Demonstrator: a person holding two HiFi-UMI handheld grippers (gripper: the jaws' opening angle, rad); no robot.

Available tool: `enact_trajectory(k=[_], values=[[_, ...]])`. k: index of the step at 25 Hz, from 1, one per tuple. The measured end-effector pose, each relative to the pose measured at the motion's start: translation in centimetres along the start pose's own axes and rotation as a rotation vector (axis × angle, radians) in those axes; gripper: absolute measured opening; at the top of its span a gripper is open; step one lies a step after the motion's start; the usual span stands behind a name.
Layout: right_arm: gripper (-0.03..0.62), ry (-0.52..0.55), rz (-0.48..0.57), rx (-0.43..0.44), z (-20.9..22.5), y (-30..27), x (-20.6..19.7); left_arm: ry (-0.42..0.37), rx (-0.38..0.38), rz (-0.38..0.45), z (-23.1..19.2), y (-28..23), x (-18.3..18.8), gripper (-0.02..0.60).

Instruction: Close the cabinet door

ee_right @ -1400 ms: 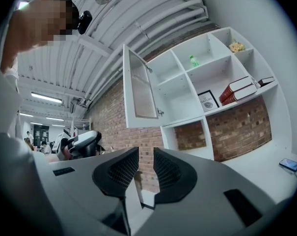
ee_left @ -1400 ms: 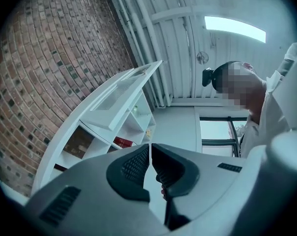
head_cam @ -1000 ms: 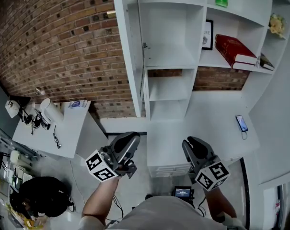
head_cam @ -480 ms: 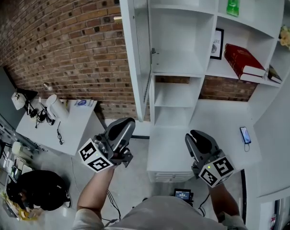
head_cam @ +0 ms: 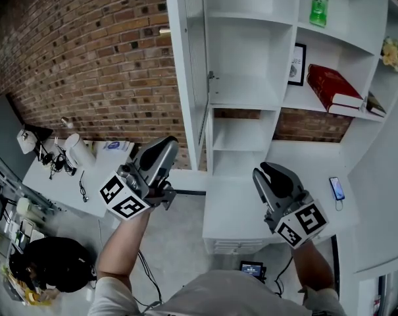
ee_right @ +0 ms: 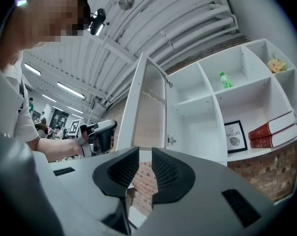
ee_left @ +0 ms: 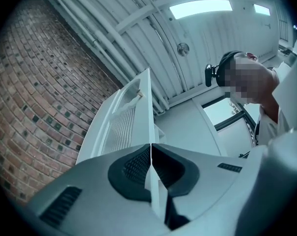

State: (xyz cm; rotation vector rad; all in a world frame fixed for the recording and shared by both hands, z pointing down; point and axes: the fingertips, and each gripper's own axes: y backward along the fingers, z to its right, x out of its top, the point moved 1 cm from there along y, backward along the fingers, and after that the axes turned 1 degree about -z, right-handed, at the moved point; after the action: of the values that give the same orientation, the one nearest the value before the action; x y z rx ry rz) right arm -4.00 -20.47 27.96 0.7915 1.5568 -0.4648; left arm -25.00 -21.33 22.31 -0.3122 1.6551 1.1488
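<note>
The white cabinet door (head_cam: 184, 78) with a ribbed glass panel stands swung open, edge-on to the head view, a small gold knob (head_cam: 164, 30) on its outer face. Behind it are the open white shelves (head_cam: 245, 58). My left gripper (head_cam: 167, 142) is shut and empty, just left of the door's lower edge; whether it touches is unclear. In the left gripper view the left gripper (ee_left: 150, 149) points up along the door (ee_left: 123, 127). My right gripper (head_cam: 264, 172) hovers over the white counter, slightly open, empty. In the right gripper view the right gripper (ee_right: 145, 154) faces the door (ee_right: 148, 107).
A green bottle (head_cam: 319, 4), framed picture (head_cam: 295, 64) and red book (head_cam: 330, 84) sit on the right shelves. A phone (head_cam: 337, 188) lies on the white counter (head_cam: 284, 157). A small cluttered table (head_cam: 74, 173) stands by the brick wall (head_cam: 87, 64); a black bag (head_cam: 50, 265) is below.
My left gripper has risen and moved left, closer to the door's lower edge. The right gripper has barely moved. The door stays open.
</note>
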Motion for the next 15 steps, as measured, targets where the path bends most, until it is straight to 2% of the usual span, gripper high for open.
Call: enact_trajectory(k=[9, 15], values=[[0.097, 0.099, 0.056, 0.034, -0.8, -1.8, 3.7, -0.075, -0.021, 0.027, -1.5, -3.1, 3.8, 0.011], [0.097, 0.145, 0.094, 0.050, -1.2, -2.8, 5.7, -0.108, -0.025, 0.083, -2.7, -5.0, 7.2, 0.011]])
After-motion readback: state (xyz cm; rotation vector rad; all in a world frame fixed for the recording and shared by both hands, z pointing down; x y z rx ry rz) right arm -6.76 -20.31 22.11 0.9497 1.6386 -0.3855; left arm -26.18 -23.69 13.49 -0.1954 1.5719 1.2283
